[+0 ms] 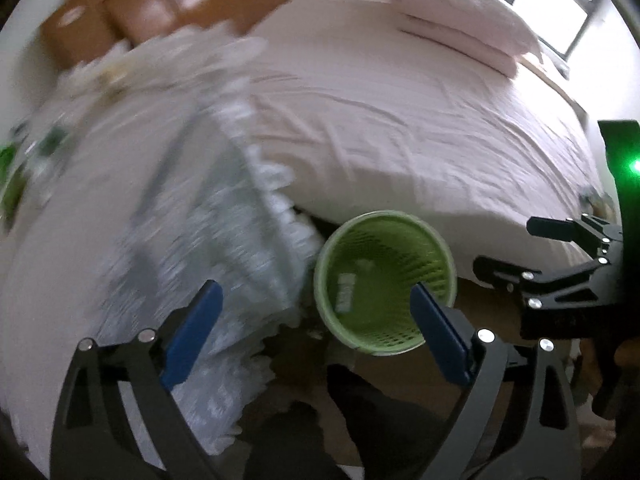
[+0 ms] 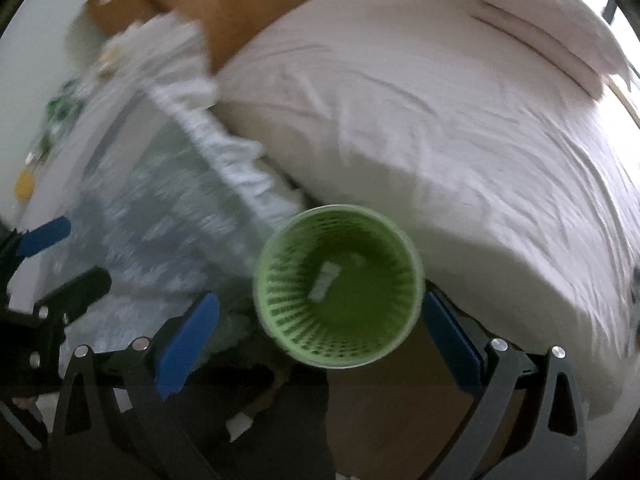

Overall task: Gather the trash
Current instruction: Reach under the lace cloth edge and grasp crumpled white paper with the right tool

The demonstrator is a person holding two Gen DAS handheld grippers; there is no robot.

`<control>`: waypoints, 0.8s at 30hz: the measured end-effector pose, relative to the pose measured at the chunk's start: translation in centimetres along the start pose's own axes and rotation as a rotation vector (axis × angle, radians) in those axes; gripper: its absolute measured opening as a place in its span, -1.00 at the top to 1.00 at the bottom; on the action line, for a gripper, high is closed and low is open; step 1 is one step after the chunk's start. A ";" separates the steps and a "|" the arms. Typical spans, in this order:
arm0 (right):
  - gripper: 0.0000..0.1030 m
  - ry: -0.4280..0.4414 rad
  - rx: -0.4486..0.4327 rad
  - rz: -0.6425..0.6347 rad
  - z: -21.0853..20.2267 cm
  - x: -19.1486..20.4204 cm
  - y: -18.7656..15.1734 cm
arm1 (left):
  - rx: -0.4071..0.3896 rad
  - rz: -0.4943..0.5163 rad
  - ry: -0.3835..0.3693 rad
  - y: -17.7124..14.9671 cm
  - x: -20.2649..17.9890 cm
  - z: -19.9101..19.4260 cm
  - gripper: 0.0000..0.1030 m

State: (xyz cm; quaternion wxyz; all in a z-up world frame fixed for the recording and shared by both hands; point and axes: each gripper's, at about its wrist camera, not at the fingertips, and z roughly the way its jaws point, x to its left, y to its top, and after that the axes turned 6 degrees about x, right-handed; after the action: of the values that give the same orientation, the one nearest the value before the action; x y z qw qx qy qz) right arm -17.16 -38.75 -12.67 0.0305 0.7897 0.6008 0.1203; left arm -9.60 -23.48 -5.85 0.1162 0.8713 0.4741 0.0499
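So the round green perforated plastic wastebasket (image 2: pixel 338 286) sits on the floor right against the edge of the bed with the pale pink wrinkled sheet (image 2: pixel 460 128), with a small pale scrap of trash (image 2: pixel 326 280) lying at its bottom. Both the left gripper (image 1: pixel 316 328) and the right gripper (image 2: pixel 320 336) hover above it with blue-padded jaws spread wide, nothing between them. A white frilly lace-edged cloth (image 1: pixel 224 208) hangs just left of the basket, pretty blurry.
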 end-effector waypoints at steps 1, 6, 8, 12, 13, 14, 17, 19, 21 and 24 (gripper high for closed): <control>-0.95 0.003 0.003 -0.019 0.3 0.9 -0.2 | -0.003 -0.015 0.014 -0.8 0.7 -0.2 -0.75; -0.95 0.052 0.020 -0.112 2.7 7.0 -3.4 | -0.002 -0.152 0.095 -7.6 6.0 -0.8 -0.75; -0.95 0.053 0.028 -0.138 4.1 9.3 -5.0 | 0.002 -0.211 0.112 -10.7 7.7 -0.5 -0.75; -0.95 0.043 0.063 -0.212 8.6 13.7 -8.8 | -0.013 -0.290 0.152 -17.3 9.8 0.7 -0.75; -0.95 0.034 0.071 -0.232 9.6 14.4 -9.6 | -0.012 -0.305 0.148 -18.4 9.9 1.2 -0.75; -0.95 0.024 0.087 -0.257 11.2 15.3 -10.5 | 0.004 -0.326 0.144 -19.7 10.0 1.9 -0.75; -0.95 0.021 0.133 -0.307 15.9 16.8 -13.0 | 0.057 -0.400 0.110 -23.7 10.4 4.9 -0.75; -0.95 0.006 0.154 -0.335 19.6 17.3 -14.4 | 0.080 -0.442 0.101 -25.6 10.8 7.3 -0.75; -0.95 0.003 0.177 -0.348 24.5 17.2 -15.5 | 0.094 -0.481 0.112 -27.6 11.0 10.8 -0.75; -0.95 -0.015 0.204 -0.367 32.9 16.4 -16.6 | 0.102 -0.516 0.138 -30.2 10.9 16.5 -0.75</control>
State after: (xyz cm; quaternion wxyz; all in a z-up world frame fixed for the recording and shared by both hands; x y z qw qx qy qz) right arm -21.24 -15.29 -45.29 -0.0239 0.6667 0.7435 0.0455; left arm -25.00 -1.11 -29.66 0.0482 0.7208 0.6893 0.0539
